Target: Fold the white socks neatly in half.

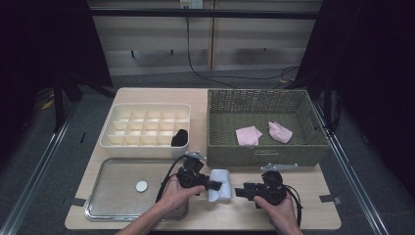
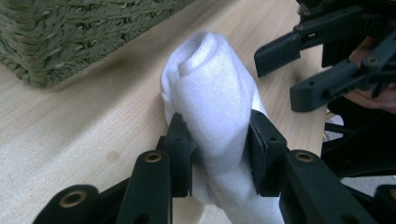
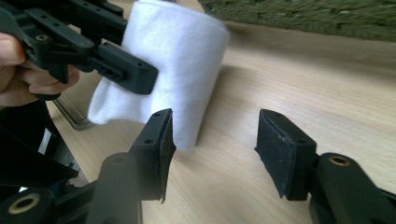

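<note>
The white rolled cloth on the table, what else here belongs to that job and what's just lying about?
In the job:
- white rolled cloth, pinched upright in the left gripper
- right gripper, open beside it, holding nothing

Lying about:
- green woven basket with two pink cloths
- white divider box with a black item in a front cell
- metal tray with a white disc

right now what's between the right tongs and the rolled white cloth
Nothing: in the high view only bare table separates the right tongs from the rolled white cloth.
</note>
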A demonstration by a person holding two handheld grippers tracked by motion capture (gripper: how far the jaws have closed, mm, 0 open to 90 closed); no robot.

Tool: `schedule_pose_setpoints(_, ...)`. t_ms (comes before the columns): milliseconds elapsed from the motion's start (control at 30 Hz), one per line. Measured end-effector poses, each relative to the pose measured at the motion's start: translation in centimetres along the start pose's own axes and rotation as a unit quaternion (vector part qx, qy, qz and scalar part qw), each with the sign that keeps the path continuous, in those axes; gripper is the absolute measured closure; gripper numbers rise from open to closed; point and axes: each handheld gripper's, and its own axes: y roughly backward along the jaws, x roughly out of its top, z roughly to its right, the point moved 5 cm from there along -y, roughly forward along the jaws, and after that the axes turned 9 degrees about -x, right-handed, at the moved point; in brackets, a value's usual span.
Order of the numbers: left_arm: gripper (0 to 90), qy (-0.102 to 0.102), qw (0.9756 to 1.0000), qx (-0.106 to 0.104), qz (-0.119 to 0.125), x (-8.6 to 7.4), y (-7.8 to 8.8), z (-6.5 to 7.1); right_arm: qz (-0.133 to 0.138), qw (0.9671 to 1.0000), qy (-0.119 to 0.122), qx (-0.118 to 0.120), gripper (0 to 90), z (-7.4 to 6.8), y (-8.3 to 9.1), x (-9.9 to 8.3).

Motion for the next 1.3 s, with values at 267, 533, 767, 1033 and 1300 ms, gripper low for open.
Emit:
schedule_pose_setpoints(267, 65.4, -0.004, 0.9999, 0.008, 0.005, 0.0, 1.0, -0.1, 0.012, 0.9998, -0.004, -0.014, 42.8, 0.5, 0.5, 0.5)
schedule_pose_setpoints(533, 65.3, -0.006, 0.9999, 0.011, 0.008, -0.1, 1.4, 0.2, 0.017, 0.9996, -0.001, -0.024, 39.6, 0.8, 0.7, 0.7)
schedule_pose_setpoints(767, 65.2, -0.012, 0.9998, 0.018, 0.006, -0.1, 2.0, 0.4, 0.018, 0.9993, -0.003, -0.032, 37.8, 1.1, 0.9, 0.7)
schedule_pose_setpoints(1033, 65.2, -0.015, 0.9993, 0.027, 0.023, 0.2, 3.8, 0.8, 0.023, 0.9990, -0.007, -0.037, 36.9, 1.3, 1.5, 0.3)
schedule_pose_setpoints(1300, 65.0, -0.019, 0.9990, 0.037, 0.019, 0.4, 4.4, 1.0, 0.028, 0.9991, -0.004, -0.033, 36.3, 0.9, 1.6, 0.7)
